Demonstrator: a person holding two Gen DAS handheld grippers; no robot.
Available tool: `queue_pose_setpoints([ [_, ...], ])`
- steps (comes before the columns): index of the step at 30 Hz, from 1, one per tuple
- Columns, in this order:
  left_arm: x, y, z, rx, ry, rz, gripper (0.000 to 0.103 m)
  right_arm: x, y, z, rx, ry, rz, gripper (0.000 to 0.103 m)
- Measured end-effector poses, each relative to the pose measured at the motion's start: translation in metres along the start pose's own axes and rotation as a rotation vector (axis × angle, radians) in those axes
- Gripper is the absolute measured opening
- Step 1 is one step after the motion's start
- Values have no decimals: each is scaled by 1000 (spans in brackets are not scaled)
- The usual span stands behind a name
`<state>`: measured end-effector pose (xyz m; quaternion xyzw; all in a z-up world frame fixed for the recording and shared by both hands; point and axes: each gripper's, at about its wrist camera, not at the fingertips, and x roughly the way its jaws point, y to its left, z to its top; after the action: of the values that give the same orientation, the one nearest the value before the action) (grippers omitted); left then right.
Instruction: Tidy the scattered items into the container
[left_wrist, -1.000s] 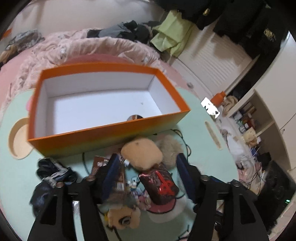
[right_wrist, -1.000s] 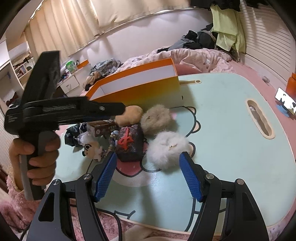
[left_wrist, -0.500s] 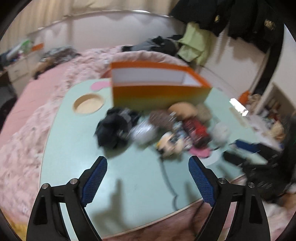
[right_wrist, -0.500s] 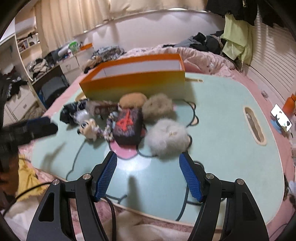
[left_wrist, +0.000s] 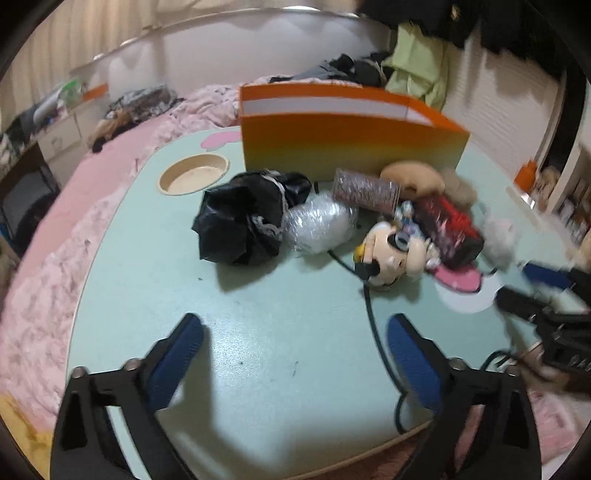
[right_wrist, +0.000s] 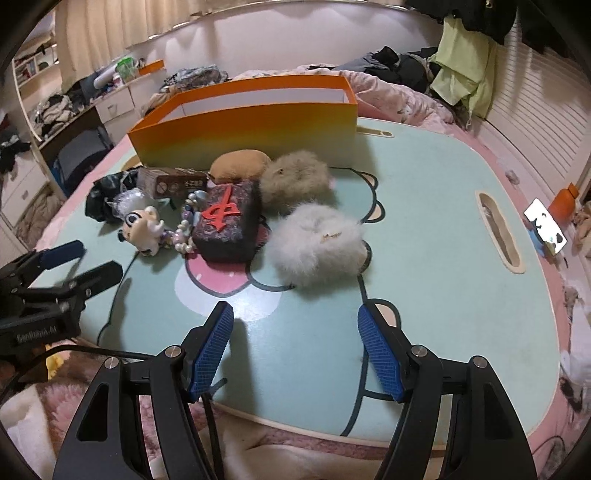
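Backed off from the box (left_wrist: 351, 144), left gripper (left_wrist: 291, 354) has just been opening, empty. Right gripper (right_wrist: 295, 347) hangs spread, empty. Toys (right_wrist: 317, 243) lie before the box; next, pick one.

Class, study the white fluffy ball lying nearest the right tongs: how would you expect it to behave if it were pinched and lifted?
The white fluffy ball looks like long loose fur, so it would probably squash under the pads and weigh little. Its rounded shape suggests it may roll if nudged across the smooth table. The right tongs stand open, apparently wide enough.
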<state>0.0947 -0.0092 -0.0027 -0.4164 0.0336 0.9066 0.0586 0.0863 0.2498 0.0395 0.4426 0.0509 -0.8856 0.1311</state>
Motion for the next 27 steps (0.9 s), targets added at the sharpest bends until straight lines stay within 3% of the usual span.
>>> queue_pose_setpoints([
  [2,-1,0,-1,-2,-12,-3,103,3,1,-1,-11,18,-38,85],
  [6,-2,0,0,0,-28,-5,103,4,0,-1,-4,21,-43,86],
  [9,0,1,-1,-1,-31,-6,103,8,-3,-1,5,38,-49,103],
  [27,2,-2,-3,1,-38,-6,103,10,-3,-1,3,39,-50,103],
])
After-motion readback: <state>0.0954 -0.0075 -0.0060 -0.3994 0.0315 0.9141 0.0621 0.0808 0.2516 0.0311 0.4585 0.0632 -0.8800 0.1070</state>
